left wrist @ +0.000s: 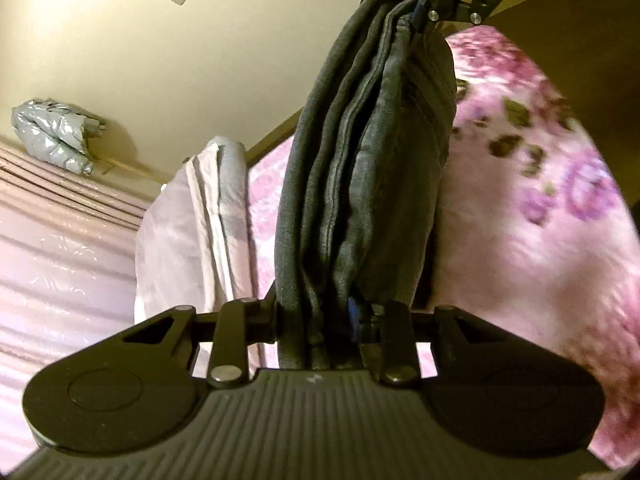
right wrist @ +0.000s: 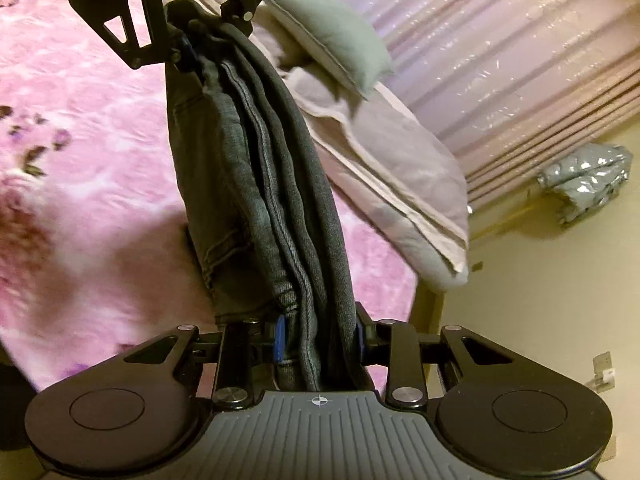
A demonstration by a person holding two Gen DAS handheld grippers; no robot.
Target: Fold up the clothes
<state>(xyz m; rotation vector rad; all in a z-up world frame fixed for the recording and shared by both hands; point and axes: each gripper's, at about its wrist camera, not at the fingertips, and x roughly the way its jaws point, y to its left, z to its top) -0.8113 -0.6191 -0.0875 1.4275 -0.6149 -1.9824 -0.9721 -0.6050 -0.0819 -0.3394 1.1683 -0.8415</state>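
Left gripper (left wrist: 324,320): jaws set narrow and clamped on one end of the folded jeans (left wrist: 360,184). The dark grey denim is gathered into several stacked layers with seams showing. It spans from this gripper straight to the right gripper (left wrist: 404,4), visible at the top of the left wrist view, which clamps the opposite end.

Right gripper (right wrist: 320,338): jaws narrow, blue pads (right wrist: 280,338) pressing on the same bundle of jeans (right wrist: 256,184). The left gripper (right wrist: 192,46) appears at the top of this view, gripping the far end.

Position of the jeans: suspended between the two grippers, above the pink floral blanket (left wrist: 540,208) covering the bed. The lower fold hangs toward the blanket; contact with it cannot be determined.

Open room: the blanket surface beside the jeans is unoccupied. On the other side, a folded lilac duvet (right wrist: 384,184) lies along the bed edge, with a grey pillow (right wrist: 340,36) resting on its far end.

Beyond the bed edge: bare cream floor (right wrist: 520,300), then pink curtains (right wrist: 500,60). A silver puffer jacket (right wrist: 588,176) lies crumpled on the floor at the foot of the curtains.

Containers: not identifiable in either view
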